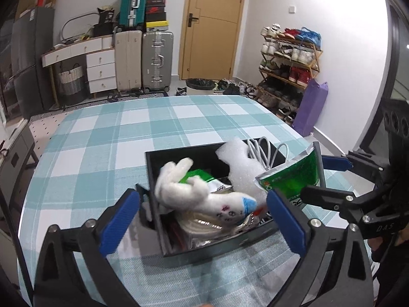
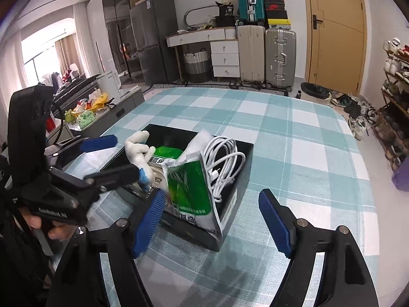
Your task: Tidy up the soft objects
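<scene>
Left wrist view: your left fingers (image 1: 202,220) gape around the toy (image 1: 204,197), its long axis running ten-to-four; right fingers (image 2: 209,220) released.

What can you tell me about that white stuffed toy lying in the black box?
The white stuffed toy is fuzzy plush with stubby limbs, a blue patch and small dark markings at one end. It sprawls tilted across the near-left part of the black box, resting on packets, limbs poking above the rim. No gripper touches it.
</scene>
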`<state>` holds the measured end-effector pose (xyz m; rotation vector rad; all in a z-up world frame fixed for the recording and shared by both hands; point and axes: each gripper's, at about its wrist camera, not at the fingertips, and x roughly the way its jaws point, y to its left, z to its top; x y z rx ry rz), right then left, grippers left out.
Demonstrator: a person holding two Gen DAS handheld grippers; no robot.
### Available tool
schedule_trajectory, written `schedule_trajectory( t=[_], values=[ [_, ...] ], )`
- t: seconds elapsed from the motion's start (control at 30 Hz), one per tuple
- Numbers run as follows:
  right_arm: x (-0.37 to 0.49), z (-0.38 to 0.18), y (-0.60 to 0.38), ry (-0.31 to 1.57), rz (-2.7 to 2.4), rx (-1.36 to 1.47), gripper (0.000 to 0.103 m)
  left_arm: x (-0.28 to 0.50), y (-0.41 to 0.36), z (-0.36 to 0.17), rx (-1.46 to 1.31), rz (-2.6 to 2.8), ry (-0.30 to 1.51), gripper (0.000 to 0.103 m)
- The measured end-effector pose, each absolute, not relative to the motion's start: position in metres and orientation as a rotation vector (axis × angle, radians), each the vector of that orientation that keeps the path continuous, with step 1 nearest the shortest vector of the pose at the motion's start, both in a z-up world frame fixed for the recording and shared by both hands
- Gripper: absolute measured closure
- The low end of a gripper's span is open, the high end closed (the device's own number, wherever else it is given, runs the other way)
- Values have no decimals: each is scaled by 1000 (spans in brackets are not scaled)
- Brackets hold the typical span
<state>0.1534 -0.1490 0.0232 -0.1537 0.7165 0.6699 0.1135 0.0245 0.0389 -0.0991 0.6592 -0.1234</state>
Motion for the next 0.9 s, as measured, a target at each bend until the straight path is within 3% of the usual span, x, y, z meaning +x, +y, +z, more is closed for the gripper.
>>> schedule_trajectory(
  t=[0.27,0.9],
  values=[
    [134,24,-158,638,675,-141,2,92,37,31,-159,-71,635,0],
    [97,19,-155,435,695,-127,1,58,27,23,-102,6,510,0]
  ],
)
